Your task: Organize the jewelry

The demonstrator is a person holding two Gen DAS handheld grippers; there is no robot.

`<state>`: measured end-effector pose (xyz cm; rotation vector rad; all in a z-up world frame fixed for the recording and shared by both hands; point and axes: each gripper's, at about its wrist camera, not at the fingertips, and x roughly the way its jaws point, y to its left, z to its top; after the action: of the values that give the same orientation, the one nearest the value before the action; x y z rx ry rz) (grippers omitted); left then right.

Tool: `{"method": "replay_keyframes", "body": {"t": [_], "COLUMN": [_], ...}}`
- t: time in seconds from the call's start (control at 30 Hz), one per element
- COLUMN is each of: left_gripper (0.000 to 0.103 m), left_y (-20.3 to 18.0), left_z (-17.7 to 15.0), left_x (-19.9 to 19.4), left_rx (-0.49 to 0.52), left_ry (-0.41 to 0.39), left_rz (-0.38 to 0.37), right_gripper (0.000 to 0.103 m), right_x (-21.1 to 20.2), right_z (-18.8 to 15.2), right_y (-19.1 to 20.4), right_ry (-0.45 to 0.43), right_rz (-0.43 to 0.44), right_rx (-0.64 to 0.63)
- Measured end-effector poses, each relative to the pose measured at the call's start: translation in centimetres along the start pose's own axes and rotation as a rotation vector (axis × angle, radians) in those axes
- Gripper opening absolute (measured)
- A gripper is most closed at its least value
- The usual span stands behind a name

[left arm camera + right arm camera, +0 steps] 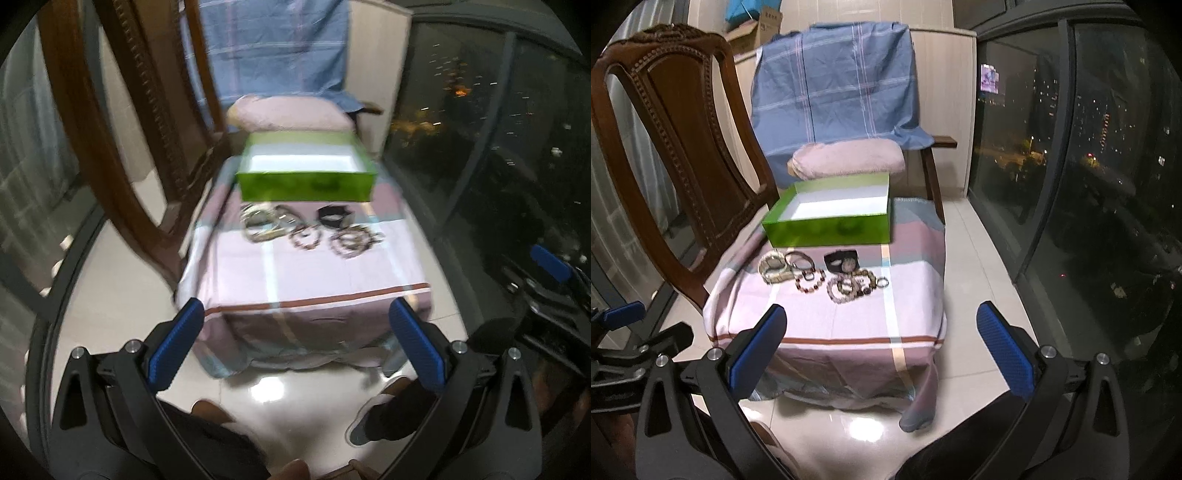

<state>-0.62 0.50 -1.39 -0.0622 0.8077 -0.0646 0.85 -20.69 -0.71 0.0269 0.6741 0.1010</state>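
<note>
On the cloth-covered desk (849, 314), bead bracelets (809, 279) lie loose, light, slippery; pinch across a strand. Both tongs, left (295, 345) and right (881, 349), wide, empty.

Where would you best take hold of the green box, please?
Probably grip the green box by its near wall, coming from above with one finger inside the open top. The wall stands upright and thin, and the bracelets lie just in front.
</note>
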Motion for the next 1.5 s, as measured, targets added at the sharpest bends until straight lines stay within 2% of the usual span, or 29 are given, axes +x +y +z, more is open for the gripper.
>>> {"method": "replay_keyframes", "body": {"t": [0.07,0.13,0.2,0.23,0.3,0.4,0.47,0.5,0.57,0.63,0.67,0.7,0.77,0.83,0.87,0.93,1.03,1.1,1.17,1.23,1.33,1.37,1.43,1.5], "left_gripper": [0.099,0.099,0.099,0.099,0.099,0.099,0.099,0.099,0.099,0.099,0.099,0.099,0.099,0.099,0.099,0.099,0.099,0.099,0.099,0.099,0.099,0.099,0.099,0.099], "left_y": [0.7,1.5,2.4,2.5,2.0,0.4,-0.7,-0.8,0.0,0.1,-0.1,-0.1,-0.1,0.2,0.4,0.3,0.1,0.4,0.7,1.0,1.2,1.4,1.6,1.9], "left_z": [-0.1,-0.1,-0.2,-0.2,-0.2,-0.1,-0.3,-0.5,-0.7,-0.8,-1.0,-1.2,-1.4,-1.2,-1.3,-1.0,-0.4,0.6,1.5,2.0,1.9,1.7,1.2,1.1], "left_x": [-1.2,-2.2,-3.3,-3.5,-3.5,-2.8,-3.2,-3.4,-2.7,-0.7,0.1,0.5,0.7,0.9,1.0,1.7,3.0,4.0,5.0,6.6,9.3,10.2,10.9,11.3], "left_rx": [-0.038,-0.105,-0.185,-0.194,-0.145,-0.006,0.094,0.095,0.037,0.034,0.050,0.059,0.073,0.058,0.048,0.042,0.074,0.071,0.058,0.057,0.069,0.068,0.060,0.061], "left_ry": [-0.045,-0.087,-0.166,-0.190,-0.196,-0.133,-0.198,-0.236,-0.229,-0.145,-0.128,-0.139,-0.167,-0.202,-0.238,-0.293,-0.317,-0.291,-0.274,-0.246,-0.194,-0.168,-0.169,-0.180], "left_rz": [-0.061,-0.054,-0.036,-0.025,0.004,0.035,0.115,0.130,0.060,0.036,0.047,0.064,0.061,0.057,0.053,0.072,0.113,0.089,0.082,0.066,0.057,0.047,0.044,0.042], "right_gripper": [0.100,0.100,0.100,0.100,0.100,0.100,0.100,0.100,0.100,0.100,0.100,0.100,0.100,0.100,0.100,0.100,0.088,0.074,0.066,0.066,0.065,0.061,0.055,0.042], "right_x": [-0.2,0.0,0.4,0.4,0.4,-0.1,-0.8,-1.1,-1.4,-0.5,0.5,1.4,2.5,3.3,4.0,5.7,8.1,10.7,13.0,15.5,17.3,18.0,19.9,21.2], "right_z": [0.0,0.0,0.0,0.0,0.1,0.1,-0.3,-0.5,-0.9,-0.9,-0.9,-0.9,-1.0,-1.4,-1.4,-1.3,-0.9,-0.7,-0.8,-1.1,-1.5,-1.6,-1.7,-1.6], "right_y": [-0.3,-0.5,-0.5,-0.6,-0.5,-0.4,-0.4,-0.3,-0.1,0.0,-0.1,-0.4,-1.0,-1.0,-1.1,-1.2,-1.0,-0.8,-0.8,-0.2,0.4,0.5,0.7,0.8], "right_ry": [-0.017,-0.001,0.022,0.018,-0.001,-0.064,-0.123,-0.163,-0.215,-0.174,-0.118,-0.082,-0.056,-0.053,-0.046,-0.016,-0.014,0.006,0.054,0.081,0.063,0.069,0.125,0.161], "right_rz": [0.001,0.011,0.024,0.024,0.005,-0.003,-0.006,-0.003,0.016,0.037,0.057,0.067,0.101,0.097,0.095,0.147,0.190,0.243,0.278,0.257,0.250,0.267,0.299,0.316], "right_rx": [0.006,0.007,0.005,0.004,-0.002,-0.012,-0.024,-0.032,-0.062,-0.080,-0.078,-0.060,-0.037,-0.039,-0.044,-0.045,-0.059,-0.058,-0.047,-0.080,-0.108,-0.104,-0.078,-0.056]}}
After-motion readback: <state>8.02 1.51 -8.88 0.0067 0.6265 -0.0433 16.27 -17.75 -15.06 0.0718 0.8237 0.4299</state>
